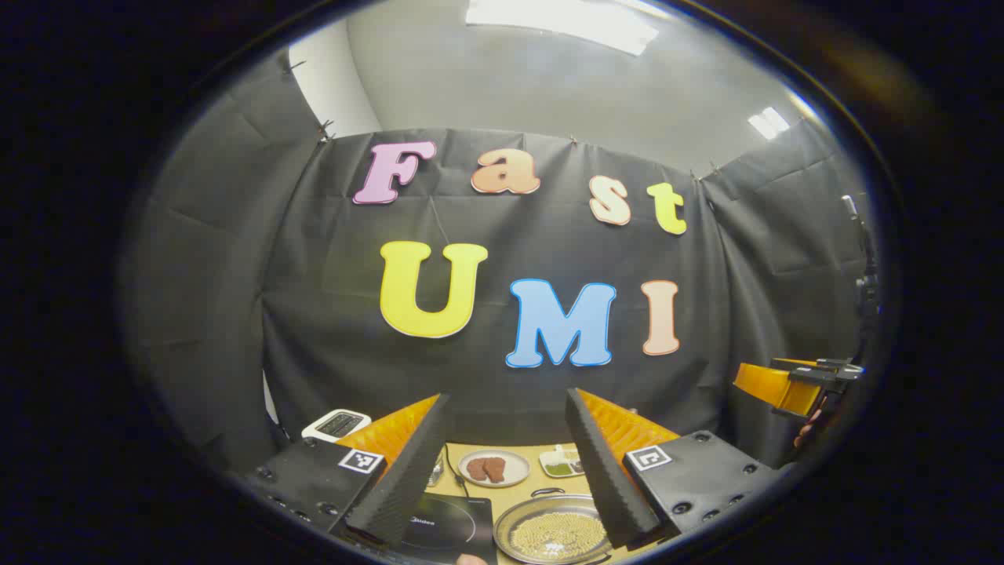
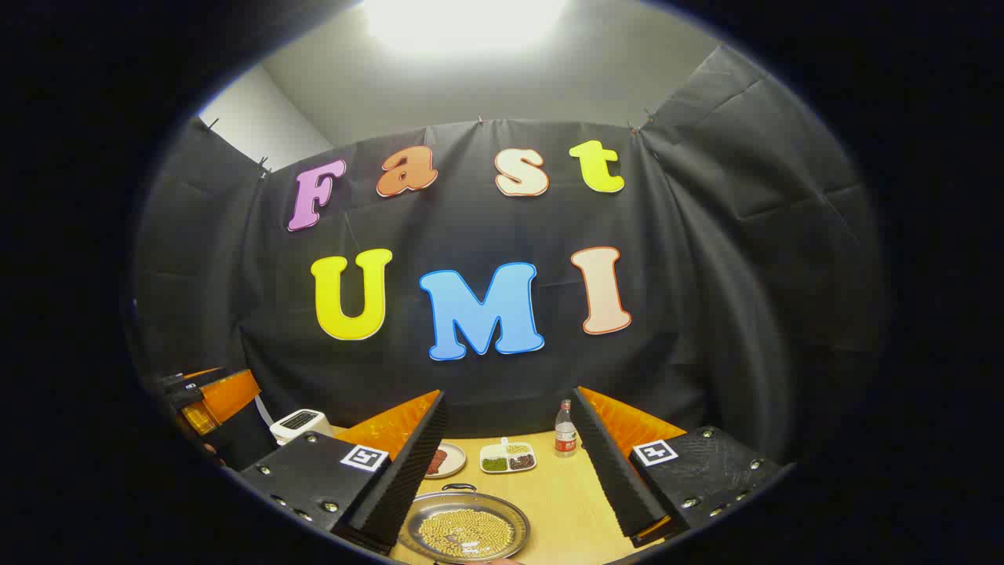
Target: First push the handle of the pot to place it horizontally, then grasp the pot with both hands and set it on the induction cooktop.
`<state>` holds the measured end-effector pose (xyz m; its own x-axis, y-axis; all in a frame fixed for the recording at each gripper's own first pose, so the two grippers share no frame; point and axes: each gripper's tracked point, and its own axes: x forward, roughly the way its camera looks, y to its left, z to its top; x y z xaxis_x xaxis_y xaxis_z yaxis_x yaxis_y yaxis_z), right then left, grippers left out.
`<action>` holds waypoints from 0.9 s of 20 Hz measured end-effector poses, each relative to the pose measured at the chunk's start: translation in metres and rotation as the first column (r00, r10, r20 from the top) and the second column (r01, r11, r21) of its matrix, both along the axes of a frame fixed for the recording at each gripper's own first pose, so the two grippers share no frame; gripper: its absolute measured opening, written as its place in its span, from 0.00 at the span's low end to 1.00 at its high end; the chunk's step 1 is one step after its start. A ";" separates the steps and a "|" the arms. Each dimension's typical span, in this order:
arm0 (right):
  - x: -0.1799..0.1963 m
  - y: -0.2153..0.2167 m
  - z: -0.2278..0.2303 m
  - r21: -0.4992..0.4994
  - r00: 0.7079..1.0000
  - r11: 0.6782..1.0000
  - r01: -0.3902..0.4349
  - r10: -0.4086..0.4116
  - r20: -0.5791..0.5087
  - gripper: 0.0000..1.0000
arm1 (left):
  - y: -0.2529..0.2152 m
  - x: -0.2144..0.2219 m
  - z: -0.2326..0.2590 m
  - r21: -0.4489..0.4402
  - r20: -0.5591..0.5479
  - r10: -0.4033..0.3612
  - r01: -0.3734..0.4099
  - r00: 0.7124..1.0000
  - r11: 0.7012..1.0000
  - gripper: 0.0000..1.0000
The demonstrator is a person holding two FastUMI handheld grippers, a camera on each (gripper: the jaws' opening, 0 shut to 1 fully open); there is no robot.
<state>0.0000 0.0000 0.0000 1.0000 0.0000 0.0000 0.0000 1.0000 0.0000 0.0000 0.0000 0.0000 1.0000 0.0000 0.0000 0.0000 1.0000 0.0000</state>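
Framing the booth: black cloth [image 1: 549, 392] is hung across the back and both sides, pinned along its upper edge; a pale ceiling with bright light panels [image 1: 561, 23] is seen above it.
Surface: a light wooden table [image 2: 561, 502] is seen low in both views, with the objects gathered on it.
Pot: a shallow metal pot [image 2: 464, 527], filled with small pale round beans, is set on the table; a small loop handle [image 2: 459, 487] is seen at its far rim. In the left gripper view it lies just beside the cooktop, to the right of it.
Induction cooktop: a black induction cooktop [image 1: 451, 527] is seen on the table, with a cord running back from it.
Other items: a round plate [image 1: 493, 468] with brown pieces, a divided white dish [image 2: 507, 457] with green and dark contents, a small bottle [image 2: 565, 429], and a white appliance [image 2: 298, 424] near the back wall.
Left gripper [image 1: 502, 471]: raised above the table, fingers spread wide, nothing held between them.
Right gripper [image 2: 506, 471]: likewise raised above the table, fingers parted and holding nothing; it is also seen at the right edge of the left gripper view.
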 end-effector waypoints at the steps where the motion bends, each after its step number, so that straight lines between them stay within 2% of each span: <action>1: 0.001 0.002 0.001 -0.002 1.000 1.000 -0.003 0.003 0.003 0.98 | -0.001 0.003 0.002 0.002 0.002 -0.001 0.001 1.000 1.000 0.99; 3: 0.004 0.005 0.003 -0.018 1.000 1.000 -0.010 0.011 0.008 0.98 | 0.000 0.007 0.008 -0.001 0.007 0.001 -0.001 1.000 1.000 0.97; 5: 0.007 0.010 0.006 -0.029 1.000 0.999 -0.019 0.019 0.008 0.98 | -0.001 0.009 0.010 -0.001 0.014 -0.002 0.002 1.000 1.000 0.99; 6: 0.007 0.013 0.006 -0.030 1.000 0.999 -0.024 0.025 0.011 1.00 | -0.001 0.010 0.009 0.005 0.014 -0.005 0.005 1.000 1.000 0.98; 9: 0.013 0.018 0.005 -0.034 1.000 0.999 -0.028 0.028 0.008 0.98 | -0.001 0.013 0.010 0.016 0.011 -0.014 0.014 1.000 1.000 0.94; 12: 0.014 0.023 0.002 -0.023 1.000 0.999 -0.029 0.029 0.001 0.98 | 0.003 0.012 0.010 0.030 0.010 -0.016 0.016 1.000 0.999 0.99; 16: 0.019 0.027 -0.005 -0.024 0.999 0.999 -0.033 0.032 -0.017 0.98 | 0.010 0.014 0.005 0.033 -0.003 -0.008 0.008 1.000 0.999 0.94; 17: 0.021 0.027 -0.006 -0.024 0.999 0.999 -0.029 0.029 -0.023 0.98 | 0.011 0.015 0.003 0.033 -0.009 -0.007 0.008 1.000 0.999 0.99; 18: 0.022 0.027 -0.009 -0.023 0.999 0.999 -0.028 0.028 -0.029 0.98 | 0.012 0.016 -0.002 0.033 -0.017 -0.008 0.008 1.000 0.999 0.99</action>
